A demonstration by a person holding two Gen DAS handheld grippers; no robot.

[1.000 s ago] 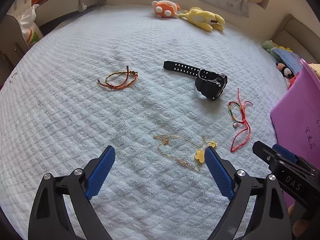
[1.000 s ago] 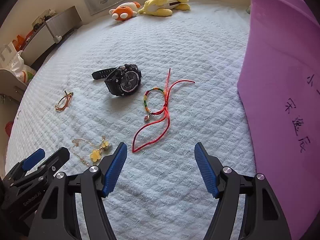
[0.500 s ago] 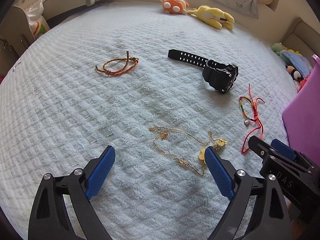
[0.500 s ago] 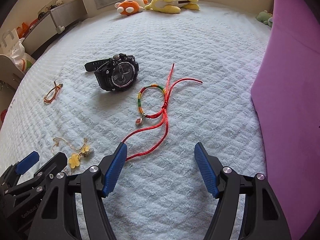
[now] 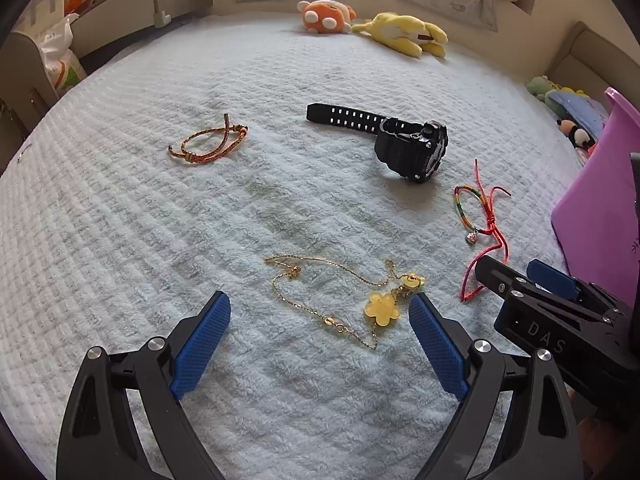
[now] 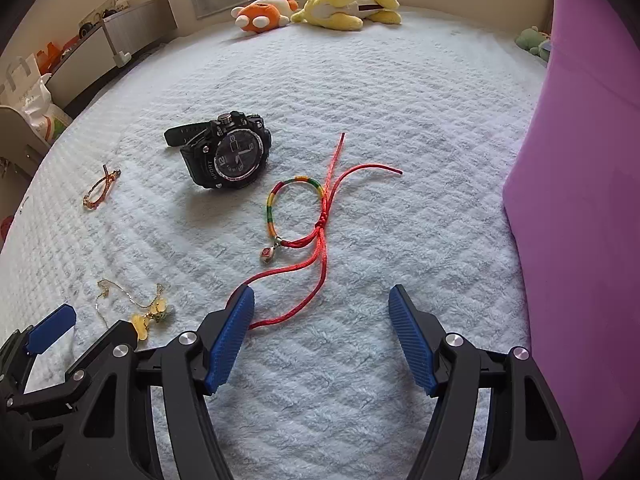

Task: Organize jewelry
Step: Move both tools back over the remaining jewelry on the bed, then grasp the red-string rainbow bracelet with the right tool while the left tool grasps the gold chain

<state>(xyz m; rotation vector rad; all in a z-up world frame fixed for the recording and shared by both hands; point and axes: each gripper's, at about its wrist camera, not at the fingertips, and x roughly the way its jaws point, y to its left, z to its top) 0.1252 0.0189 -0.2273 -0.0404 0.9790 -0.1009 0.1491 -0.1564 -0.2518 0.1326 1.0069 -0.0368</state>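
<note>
On the pale blue quilted bed lie a gold chain with a yellow flower pendant [image 5: 382, 308], a black sport watch [image 5: 412, 148] [image 6: 232, 156], an orange cord bracelet [image 5: 208, 146] [image 6: 100, 190] and a multicolour bracelet with long red cords [image 6: 316, 224] [image 5: 486, 224]. My left gripper [image 5: 320, 312] stands open just above the gold chain, the pendant close to its right finger. My right gripper [image 6: 322, 308] is open too, with the red cord's near loop at its left finger. Nothing is held.
A purple bin [image 6: 580, 200] [image 5: 600, 200] stands upright at the right. An orange plush [image 5: 326, 16] and a yellow plush [image 5: 404, 34] lie at the bed's far edge. A shelf and a bag [image 5: 60, 64] are at the far left.
Both grippers have come down and closer to the bed. The gold chain now sits between the left fingers, and the red cord's loop has reached the right gripper's left finger.
</note>
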